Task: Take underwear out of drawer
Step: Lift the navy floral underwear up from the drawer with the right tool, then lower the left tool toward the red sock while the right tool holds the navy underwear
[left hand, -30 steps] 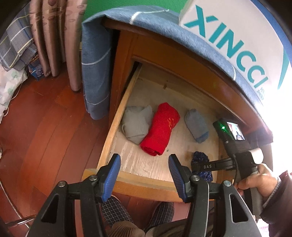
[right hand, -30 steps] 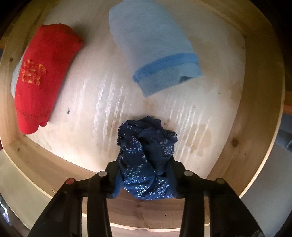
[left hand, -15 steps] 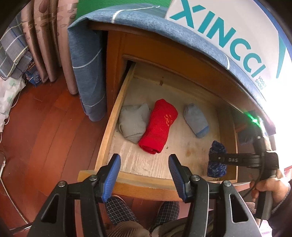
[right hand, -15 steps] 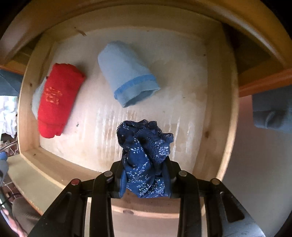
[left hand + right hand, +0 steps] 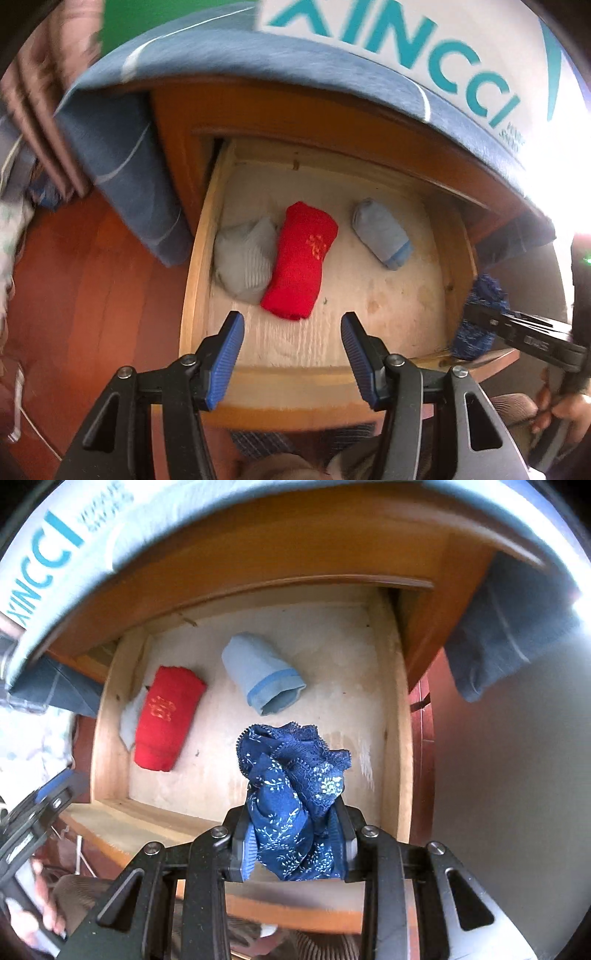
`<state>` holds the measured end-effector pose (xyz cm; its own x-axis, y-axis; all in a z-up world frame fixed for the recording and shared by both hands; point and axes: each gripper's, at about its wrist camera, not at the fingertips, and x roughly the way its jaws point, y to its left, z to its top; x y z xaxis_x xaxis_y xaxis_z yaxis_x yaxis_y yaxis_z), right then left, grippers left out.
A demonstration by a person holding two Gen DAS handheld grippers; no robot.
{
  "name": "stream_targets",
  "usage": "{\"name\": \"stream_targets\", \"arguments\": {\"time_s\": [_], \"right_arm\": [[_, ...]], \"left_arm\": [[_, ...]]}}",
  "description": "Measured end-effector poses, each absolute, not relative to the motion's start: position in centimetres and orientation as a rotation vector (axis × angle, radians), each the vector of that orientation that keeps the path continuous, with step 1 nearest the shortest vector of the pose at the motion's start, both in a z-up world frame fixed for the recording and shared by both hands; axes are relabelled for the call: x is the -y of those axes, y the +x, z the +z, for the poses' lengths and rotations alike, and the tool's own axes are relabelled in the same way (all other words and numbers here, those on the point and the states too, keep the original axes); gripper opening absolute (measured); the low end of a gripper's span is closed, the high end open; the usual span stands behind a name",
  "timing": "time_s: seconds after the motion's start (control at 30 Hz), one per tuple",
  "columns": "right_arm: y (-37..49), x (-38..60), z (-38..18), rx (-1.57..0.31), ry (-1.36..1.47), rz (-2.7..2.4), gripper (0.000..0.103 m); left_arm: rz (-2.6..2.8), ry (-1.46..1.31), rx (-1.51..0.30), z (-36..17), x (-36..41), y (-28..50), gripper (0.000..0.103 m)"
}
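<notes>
The navy floral underwear (image 5: 295, 794) is bunched between the fingers of my right gripper (image 5: 293, 843), which is shut on it and holds it up above the drawer's front right corner. From the left wrist view the same underwear (image 5: 484, 295) shows at the drawer's right side wall, in the right gripper (image 5: 476, 317). My left gripper (image 5: 291, 350) hangs open over the drawer's front edge (image 5: 295, 376) with nothing between its blue pads (image 5: 229, 354). The open wooden drawer (image 5: 399, 716) still holds a red roll (image 5: 303, 258), a grey piece (image 5: 245, 258) and a light blue roll (image 5: 380, 232).
A blue cloth (image 5: 122, 158) hangs over the cabinet's top and left side, and a white bag with teal letters (image 5: 424, 48) lies on it. Red-brown wooden floor (image 5: 96, 295) lies to the left. A person's hand (image 5: 554, 406) and legs are below the drawer front.
My right gripper has lifted the navy underwear off the drawer floor and carried it up and right, over the side wall. The left gripper drifted a little and stayed open.
</notes>
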<state>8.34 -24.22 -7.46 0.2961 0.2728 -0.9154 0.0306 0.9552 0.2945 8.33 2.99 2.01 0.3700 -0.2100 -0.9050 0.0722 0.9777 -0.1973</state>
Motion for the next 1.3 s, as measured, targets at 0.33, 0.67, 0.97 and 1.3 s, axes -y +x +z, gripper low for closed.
{"name": "stream_targets", "arguments": {"time_s": [0.33, 0.67, 0.97, 1.3], "right_arm": [[6.9, 24.7, -7.8, -1.223, 0.39, 0.169, 0.03], [5.6, 27.5, -7.7, -1.154, 0.573, 0.137, 0.03], [6.2, 27.2, -7.9, -1.172, 0.567, 0.165, 0.03], [6.8, 26.6, -8.6, -1.194, 0.563, 0.188, 0.03]], "left_arm": [[-0.285, 0.048, -1.268, -1.0, 0.9, 12.3, 0.056], [-0.287, 0.157, -1.405, -4.6, 2.0, 14.6, 0.056], [-0.314, 0.205, -1.468, -6.1, 3.5, 15.9, 0.056], [-0.318, 0.257, -1.53, -7.8, 5.2, 18.2, 0.056]]}}
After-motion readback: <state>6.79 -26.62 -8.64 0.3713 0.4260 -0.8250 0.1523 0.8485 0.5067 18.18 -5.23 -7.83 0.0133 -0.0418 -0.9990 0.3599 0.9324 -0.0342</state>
